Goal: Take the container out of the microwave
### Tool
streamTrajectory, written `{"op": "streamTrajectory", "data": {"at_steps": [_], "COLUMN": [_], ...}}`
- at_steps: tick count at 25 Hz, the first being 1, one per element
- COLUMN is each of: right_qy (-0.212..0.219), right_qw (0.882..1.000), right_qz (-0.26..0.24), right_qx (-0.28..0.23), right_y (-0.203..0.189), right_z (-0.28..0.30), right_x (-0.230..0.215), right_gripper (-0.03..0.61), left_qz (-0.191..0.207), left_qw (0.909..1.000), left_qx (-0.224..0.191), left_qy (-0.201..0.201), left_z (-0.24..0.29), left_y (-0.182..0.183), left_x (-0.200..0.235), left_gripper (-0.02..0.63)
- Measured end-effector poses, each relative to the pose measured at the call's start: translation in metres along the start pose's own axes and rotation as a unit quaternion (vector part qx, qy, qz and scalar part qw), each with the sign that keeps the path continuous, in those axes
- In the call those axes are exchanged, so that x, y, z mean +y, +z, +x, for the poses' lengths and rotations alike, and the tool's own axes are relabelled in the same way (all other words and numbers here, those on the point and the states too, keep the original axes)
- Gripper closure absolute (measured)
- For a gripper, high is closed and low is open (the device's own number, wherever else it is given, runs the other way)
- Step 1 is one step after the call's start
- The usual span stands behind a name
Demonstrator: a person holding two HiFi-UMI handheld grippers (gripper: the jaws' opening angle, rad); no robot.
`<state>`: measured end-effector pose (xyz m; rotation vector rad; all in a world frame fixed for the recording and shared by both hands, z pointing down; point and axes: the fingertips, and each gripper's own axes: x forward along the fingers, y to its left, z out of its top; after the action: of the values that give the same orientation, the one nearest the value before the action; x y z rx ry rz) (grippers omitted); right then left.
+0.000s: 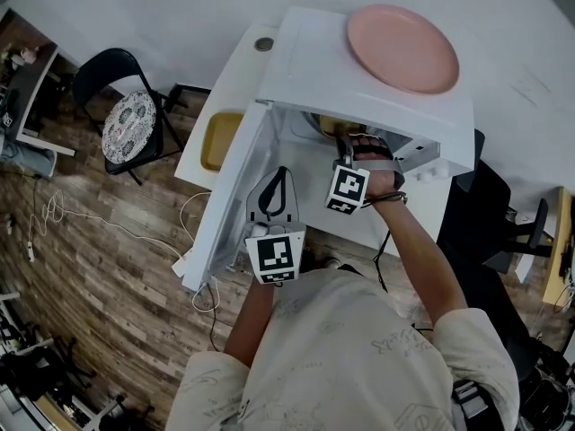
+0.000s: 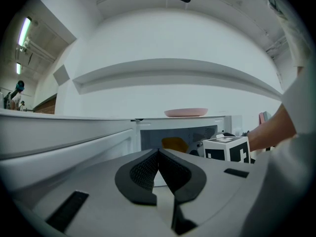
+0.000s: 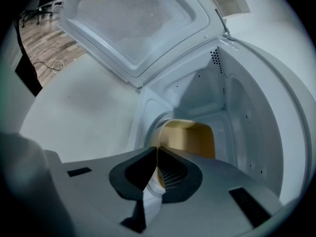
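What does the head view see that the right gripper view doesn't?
Only the head view: the pink plate on top of the microwave, and the chair. Only the right gripper view: the right gripper with its jaws shut on the yellow container at its rim. Both: the microwave's open door and that container.

Soft even light, fisheye-warped edges

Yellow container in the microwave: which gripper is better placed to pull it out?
Right. The right gripper is inside the microwave, fingers closed on the yellow container; the left gripper hangs back outside, shut.
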<state>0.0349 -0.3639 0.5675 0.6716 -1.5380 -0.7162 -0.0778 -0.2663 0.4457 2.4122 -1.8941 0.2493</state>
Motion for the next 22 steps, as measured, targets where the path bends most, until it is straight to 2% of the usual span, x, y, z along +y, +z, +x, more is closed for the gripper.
{"op": "streamTrajectory", "data": {"at_steps": [22], "right_qy": [-0.003], "right_qw": [1.0], "right_qz": [0.008], "right_qx": [-0.029], "right_y": [-0.006], "right_z": [-0.04], "right_x": [0.002], "right_gripper": [0.548], "left_qz": [0.01], "left_qw": [1.0], "left_qx": [0.002], "left_qy": [0.001], "left_z": [-0.016], "left_y": [0.0], "left_x": [-0.017], "left_gripper": [0.606]}}
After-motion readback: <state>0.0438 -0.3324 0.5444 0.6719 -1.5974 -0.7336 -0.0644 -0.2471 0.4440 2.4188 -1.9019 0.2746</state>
